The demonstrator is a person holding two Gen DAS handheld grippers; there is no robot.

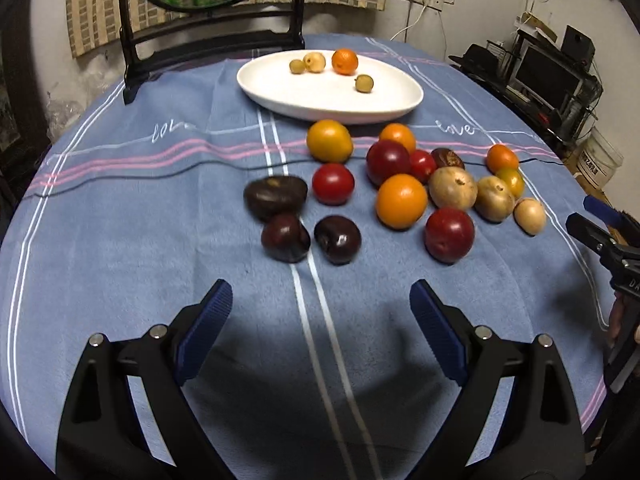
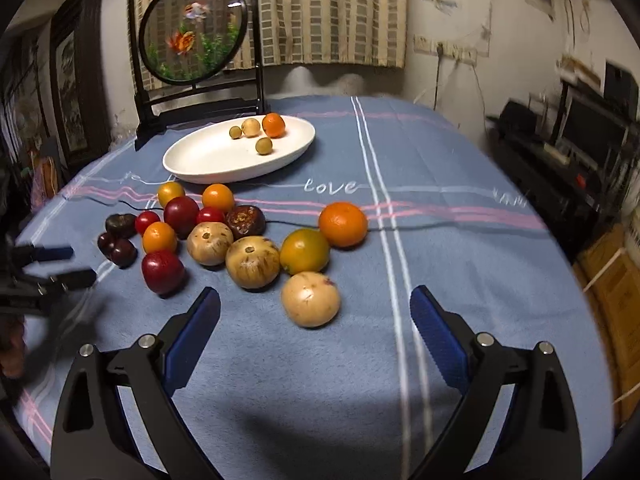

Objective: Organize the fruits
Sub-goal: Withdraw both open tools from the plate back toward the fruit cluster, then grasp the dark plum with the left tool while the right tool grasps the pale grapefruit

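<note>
We find both the left gripper (image 1: 321,334) and right gripper (image 2: 315,334) gaping wide, empty, short of the plate (image 1: 280,98); loose fruit (image 1: 401,206) lies before the plate.

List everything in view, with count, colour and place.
plate: 1, white, far middle of the cloth
fruit on plate: 4, one orange, one tan, two greenish
orange-yellow fruit: 5, on the cloth near the plate
red fruit: 4, mixed into the pile
dark purple fruit: 3, left of the pile
tan fruit: 3, right of the pile
brown wrinkled fruit: 1, mid pile
tablecloth: 1, blue with pink and white stripes
fish screen: 1, round, black frame, behind the plate
curtain: 1, beige check, back wall
left gripper: fingers open, empty
right gripper: fingers open, empty
</note>
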